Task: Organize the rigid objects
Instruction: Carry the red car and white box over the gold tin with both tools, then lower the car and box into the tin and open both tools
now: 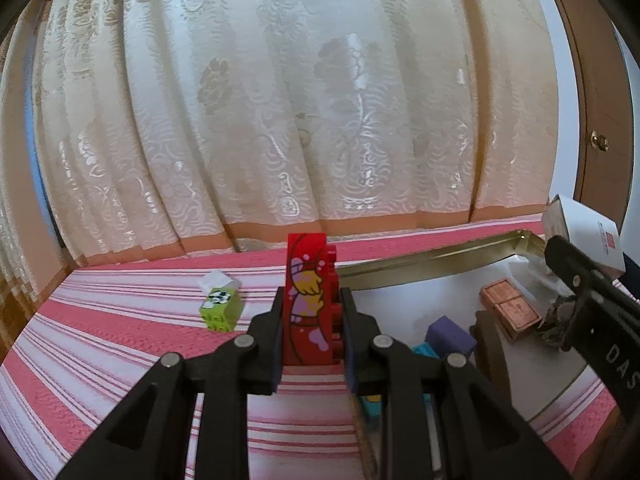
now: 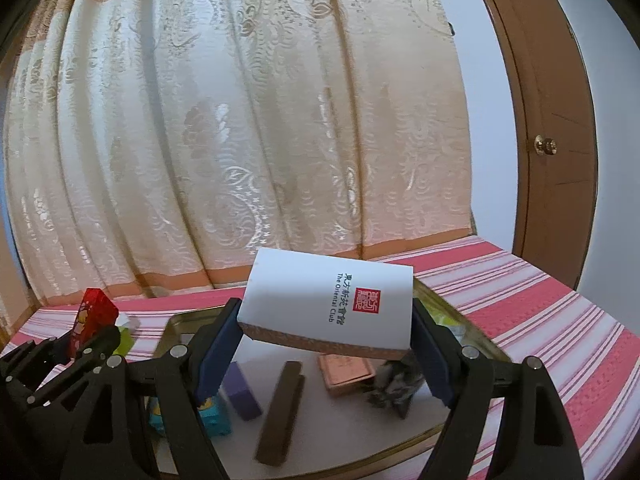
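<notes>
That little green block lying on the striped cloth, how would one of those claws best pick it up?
Grip the green block across its two flat side faces, coming down from above, probably with the claw turned to match its slant. It lies alone on the striped cloth, with only a white piece behind it. Both claws are full: the left claw holds a red brick.

Ahead of you hangs a cream curtain in deep folds, woven with a shiny floral and scroll pattern and edged with a plain peach band along its hem. Daylight glows softly through the fabric. To your right stands a brown wooden door with a round brass knob, set beside a pale wall. Below the curtain stretches a surface covered in a pink cloth with white and dark red stripes.
</notes>
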The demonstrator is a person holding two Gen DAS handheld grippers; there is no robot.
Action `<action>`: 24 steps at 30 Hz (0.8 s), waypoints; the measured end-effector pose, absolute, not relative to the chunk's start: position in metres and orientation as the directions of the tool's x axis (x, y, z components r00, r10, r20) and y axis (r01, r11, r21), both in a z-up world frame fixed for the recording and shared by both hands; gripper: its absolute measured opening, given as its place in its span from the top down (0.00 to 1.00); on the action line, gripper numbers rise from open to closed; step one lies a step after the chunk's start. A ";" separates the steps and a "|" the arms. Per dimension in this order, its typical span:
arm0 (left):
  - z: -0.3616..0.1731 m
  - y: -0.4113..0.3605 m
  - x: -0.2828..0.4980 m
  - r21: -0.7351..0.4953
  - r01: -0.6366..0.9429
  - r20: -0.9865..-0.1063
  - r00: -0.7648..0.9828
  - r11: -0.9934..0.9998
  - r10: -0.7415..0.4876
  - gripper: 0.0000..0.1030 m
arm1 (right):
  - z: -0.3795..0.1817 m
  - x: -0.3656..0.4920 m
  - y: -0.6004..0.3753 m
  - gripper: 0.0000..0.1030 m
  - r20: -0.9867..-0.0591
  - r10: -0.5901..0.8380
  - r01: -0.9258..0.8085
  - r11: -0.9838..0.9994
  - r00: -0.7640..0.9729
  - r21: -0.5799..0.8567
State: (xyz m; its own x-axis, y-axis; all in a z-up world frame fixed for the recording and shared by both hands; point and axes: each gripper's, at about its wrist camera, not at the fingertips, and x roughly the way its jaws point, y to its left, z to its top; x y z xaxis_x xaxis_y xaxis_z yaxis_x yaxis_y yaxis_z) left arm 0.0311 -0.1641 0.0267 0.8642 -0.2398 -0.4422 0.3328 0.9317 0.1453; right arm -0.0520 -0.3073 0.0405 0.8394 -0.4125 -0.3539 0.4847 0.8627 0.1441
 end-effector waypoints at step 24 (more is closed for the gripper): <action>0.007 -0.220 0.036 0.163 0.384 -0.520 0.816 0.909 -0.252 0.79 | 0.025 -0.036 -0.345 0.21 -0.463 -0.458 0.539 0.840 0.759 0.054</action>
State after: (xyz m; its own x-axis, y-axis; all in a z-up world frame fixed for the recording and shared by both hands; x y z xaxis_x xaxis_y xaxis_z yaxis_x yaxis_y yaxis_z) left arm 0.0356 -0.2201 0.0066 0.8163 -0.2519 -0.5199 0.3843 0.9087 0.1631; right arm -0.0364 -0.3450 0.0247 0.7594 -0.4575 -0.4626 0.5394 0.8403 0.0543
